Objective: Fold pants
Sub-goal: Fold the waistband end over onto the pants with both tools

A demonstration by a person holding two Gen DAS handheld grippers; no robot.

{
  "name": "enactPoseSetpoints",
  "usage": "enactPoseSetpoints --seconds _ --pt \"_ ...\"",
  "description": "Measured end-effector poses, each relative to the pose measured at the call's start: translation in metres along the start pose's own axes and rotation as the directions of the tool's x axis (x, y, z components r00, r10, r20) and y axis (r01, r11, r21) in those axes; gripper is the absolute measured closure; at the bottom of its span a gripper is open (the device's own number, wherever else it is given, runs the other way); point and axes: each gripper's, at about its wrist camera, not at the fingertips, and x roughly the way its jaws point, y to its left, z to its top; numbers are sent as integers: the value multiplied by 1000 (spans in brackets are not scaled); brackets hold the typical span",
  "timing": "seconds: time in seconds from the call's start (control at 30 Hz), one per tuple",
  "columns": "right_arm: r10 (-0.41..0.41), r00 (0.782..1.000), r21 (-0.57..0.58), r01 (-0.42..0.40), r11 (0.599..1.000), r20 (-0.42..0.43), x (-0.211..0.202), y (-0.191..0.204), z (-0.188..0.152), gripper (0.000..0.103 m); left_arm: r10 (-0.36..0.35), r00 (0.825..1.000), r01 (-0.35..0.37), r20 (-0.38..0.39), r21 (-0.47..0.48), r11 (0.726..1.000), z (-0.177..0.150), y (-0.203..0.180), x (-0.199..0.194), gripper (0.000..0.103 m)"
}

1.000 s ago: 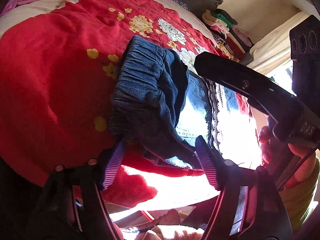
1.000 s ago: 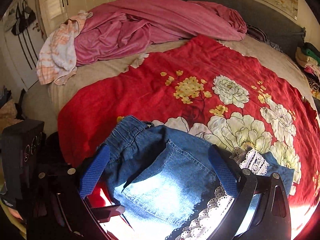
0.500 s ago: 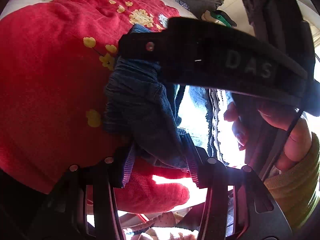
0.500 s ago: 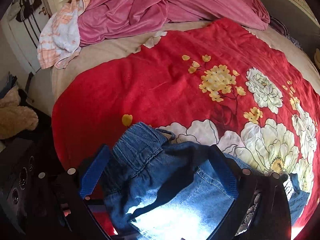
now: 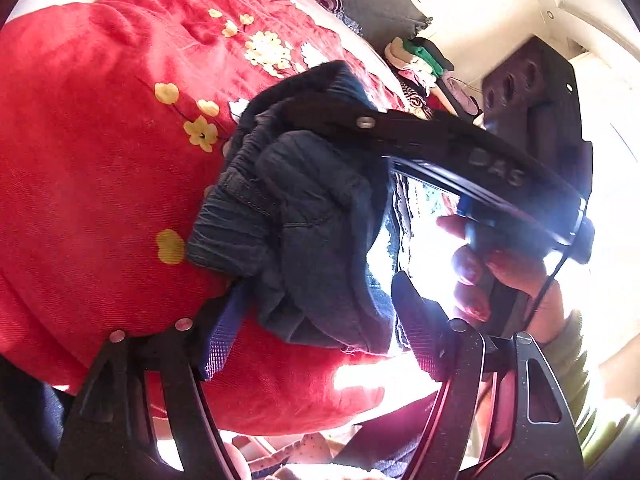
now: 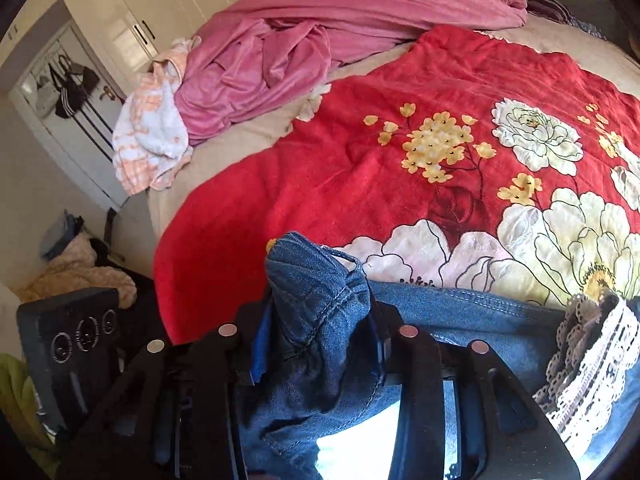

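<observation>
Since half a second ago, the right gripper (image 6: 316,360) has been closing from wide open to a clamp on the bunched waistband of the pants (image 6: 320,312), while the left gripper (image 5: 316,320) has been spreading its fingers apart again.

Left wrist view: one pair of dark denim pants (image 5: 304,216) is lying crumpled on a red floral blanket (image 5: 88,184). The left gripper is sitting released, its two purple-padded fingers (image 5: 220,340) standing either side of the cloth's lower fold. The right gripper's black arm (image 5: 440,144) is reaching across from the right, with the person's right hand (image 5: 504,272) wrapped around its handle. One stack of folded clothes (image 5: 416,60) is resting by a pale wall.

Right wrist view: the right gripper is clenching the waistband between its blue pads. One lace trim (image 6: 588,364) is edging the denim at right. One pink sheet (image 6: 320,32) and one checked towel (image 6: 152,144) are heaped at the bed's far side, beside white wardrobe doors (image 6: 168,0).
</observation>
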Motion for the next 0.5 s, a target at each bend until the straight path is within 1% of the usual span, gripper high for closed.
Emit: enactPoseSetpoints --seconds 0.07,0.23,0.3,0.37,0.5 --pt "26 999 17 -27 999 33 -15 -2 -3 71 1 1000 -1 6 -2 1000 1 -2 -2 39" --pt "40 994 40 -44 998 102 -48 -7 -7 71 1 1000 -1 15 14 1000 6 -12 -6 39" --pt "40 991 46 -46 998 126 -59 -10 -9 71 -17 1000 17 4 16 1000 9 -20 -4 47" --pt "40 988 50 -48 998 148 -71 -14 -12 71 -24 1000 24 0 31 999 9 -30 -7 48" --pt "31 979 72 -46 996 203 -98 -27 -19 71 -26 1000 26 -1 92 995 16 -60 -2 48"
